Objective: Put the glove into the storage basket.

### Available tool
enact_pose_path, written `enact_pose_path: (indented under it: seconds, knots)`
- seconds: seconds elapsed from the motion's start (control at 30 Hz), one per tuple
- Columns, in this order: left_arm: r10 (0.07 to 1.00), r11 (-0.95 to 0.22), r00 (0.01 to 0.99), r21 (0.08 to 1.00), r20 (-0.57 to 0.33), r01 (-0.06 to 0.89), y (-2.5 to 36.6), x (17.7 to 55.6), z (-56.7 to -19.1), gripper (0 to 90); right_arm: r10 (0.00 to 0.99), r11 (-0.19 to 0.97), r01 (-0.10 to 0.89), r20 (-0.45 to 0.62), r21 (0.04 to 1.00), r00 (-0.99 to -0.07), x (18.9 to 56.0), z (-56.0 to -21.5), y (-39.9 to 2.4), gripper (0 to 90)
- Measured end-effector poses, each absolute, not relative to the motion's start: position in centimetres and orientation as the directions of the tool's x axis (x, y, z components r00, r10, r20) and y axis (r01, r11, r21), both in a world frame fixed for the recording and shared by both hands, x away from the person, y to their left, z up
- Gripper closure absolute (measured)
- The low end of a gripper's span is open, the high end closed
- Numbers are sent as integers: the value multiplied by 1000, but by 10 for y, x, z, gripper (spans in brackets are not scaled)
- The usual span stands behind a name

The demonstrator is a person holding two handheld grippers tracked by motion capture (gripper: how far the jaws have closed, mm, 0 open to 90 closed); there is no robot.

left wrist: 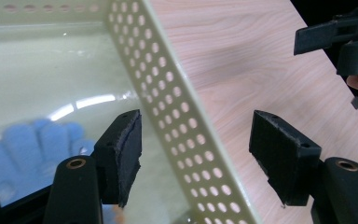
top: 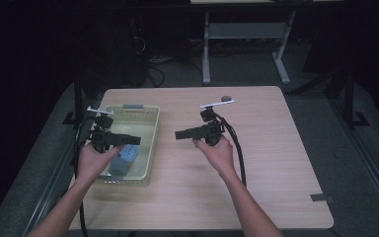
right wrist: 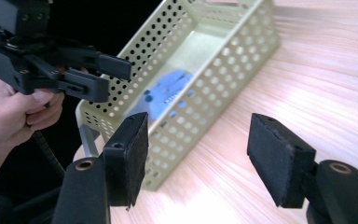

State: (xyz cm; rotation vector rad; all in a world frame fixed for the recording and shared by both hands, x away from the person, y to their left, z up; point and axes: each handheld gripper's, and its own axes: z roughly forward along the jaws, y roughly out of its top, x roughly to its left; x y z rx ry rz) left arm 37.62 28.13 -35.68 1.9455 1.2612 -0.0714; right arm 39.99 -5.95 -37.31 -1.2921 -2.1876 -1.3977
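Standing in a dark room, the wooden worktop (top: 256,163) carries a perforated basket (top: 150,148); left gripper (top: 131,139) and right gripper (top: 180,134) gape wide, empty.

Seeing both handheld units matte black: left claw (top: 134,139), right claw (top: 180,134). Each carries a thin pale flat plate on a short post up top and trails thick black cable back past the wrist. Jaws are blocky black bars with brass-coloured bushings at the base and rough foam-like pads (right wrist: 279,158), edges slightly frayed. Forearms bare, no sleeves or gloves on my feed
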Motion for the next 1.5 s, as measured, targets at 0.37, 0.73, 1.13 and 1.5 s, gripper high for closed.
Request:
enact_pose_path:
  seconds: [0.37,0.73,1.13,1.5]
  knots:
    - [699,-186,536,603,-474,776,256,375,-353,327,580,87,788,612,610,-538,399,-373,-105,373]
    - [655,-203,573,616,-493,761,232,375,-348,310,612,56,800,613,597,-500,393,-381,-139,364]
    - [617,-228,607,625,-500,747,207,369,-349,291,639,22,811,616,585,-461,383,-386,-171,345]
    - [586,-258,635,627,-503,735,187,365,-352,286,654,-8,829,630,559,-418,375,-405,-200,342]
